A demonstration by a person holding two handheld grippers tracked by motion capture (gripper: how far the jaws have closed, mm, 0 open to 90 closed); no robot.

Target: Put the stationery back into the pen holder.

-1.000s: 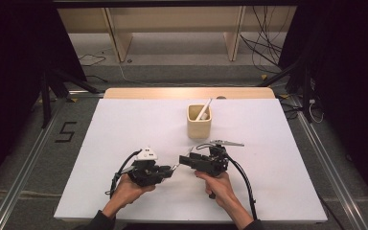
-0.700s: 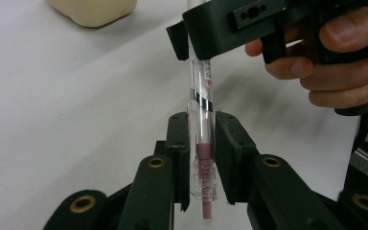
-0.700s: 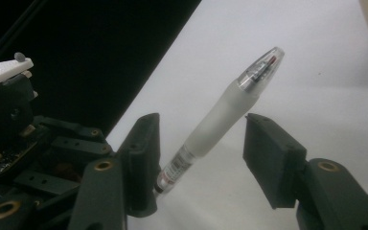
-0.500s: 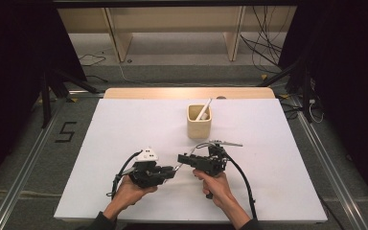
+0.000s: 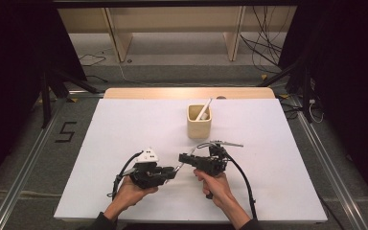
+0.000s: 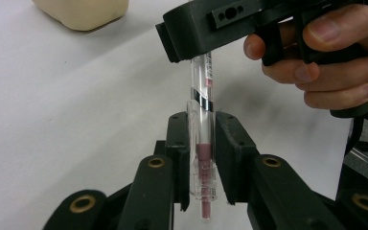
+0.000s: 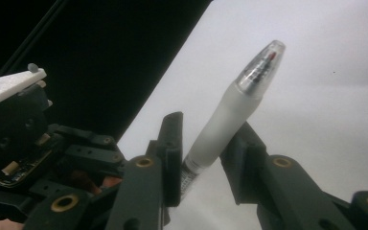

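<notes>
A pen (image 6: 201, 103) with a clear cap and a red core runs between my two grippers, low over the white table (image 5: 124, 124). My left gripper (image 6: 202, 143) is shut on the capped end. My right gripper (image 7: 203, 139) faces it from the right, and its jaws have just been closing. The pen's frosted barrel (image 7: 239, 96) lies slanted between those jaws with a small gap still at the pads. In the high view the left gripper (image 5: 170, 171) and the right gripper (image 5: 184, 159) meet nose to nose near the table's front.
A beige cup (image 5: 199, 125) stands behind the grippers at mid-table, with a white pen (image 5: 203, 110) leaning in it. Cables trail from both grippers toward the front edge. A wooden strip (image 5: 187, 93) borders the far side, with dark floor around.
The right gripper's jaws have drawn in around the pen. Both hands have stayed where they were.
</notes>
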